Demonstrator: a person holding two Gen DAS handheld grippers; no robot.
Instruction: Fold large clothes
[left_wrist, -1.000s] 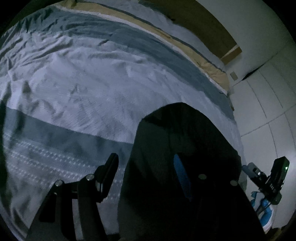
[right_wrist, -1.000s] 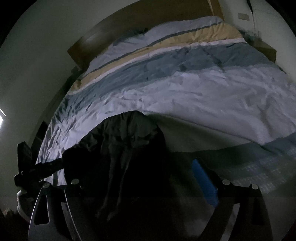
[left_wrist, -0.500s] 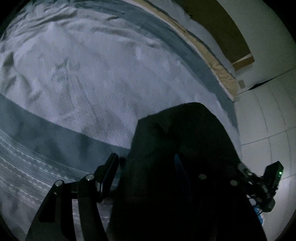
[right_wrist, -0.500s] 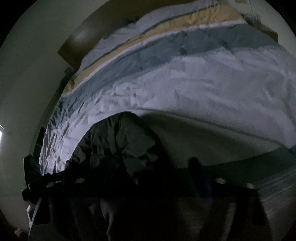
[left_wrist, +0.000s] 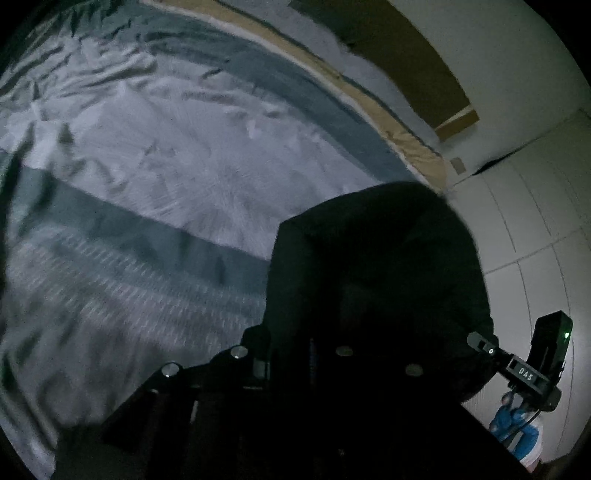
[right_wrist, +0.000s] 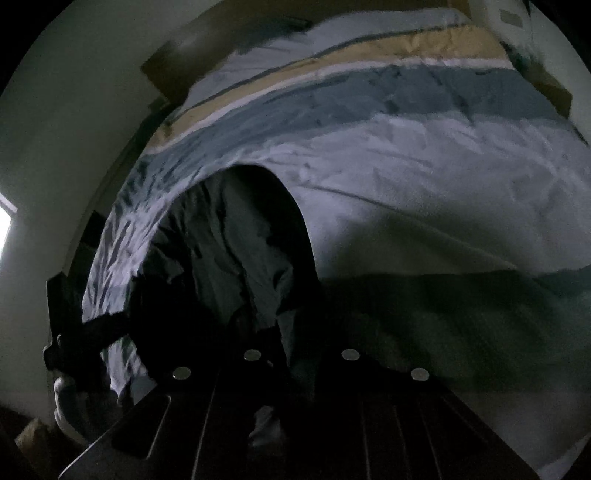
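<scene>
While the room is dim and both views are dark near the lens, the large dark garment of soft, crumpled fabric (left_wrist: 380, 266) can be made out lying at the near edge of the bed, on a quilted bedspread striped in pale lilac-white, grey-blue and tan (left_wrist: 207, 158). Seen from the left wrist, the left gripper (left_wrist: 295, 354) has its two black fingers drawn close together, having just closed, and the dark cloth sits right between and over them, rising beyond the tips as a rounded hump; the pads look pinched on the garment's near edge. From the right wrist, the right gripper (right_wrist: 301, 352) is likewise drawn nearly together after closing just now, with a fold of the same garment (right_wrist: 236, 251) caught between its fingers and the rest of the cloth arching away ahead and to the left of the tips. Each gripper appears in the other's view at the garment's far side: the right one low at the right edge of the left view, the left one low at the left edge of the right view. A brown wooden headboard (left_wrist: 402, 70) stands against the white wall (left_wrist: 517, 74) at the far end of the bed.
</scene>
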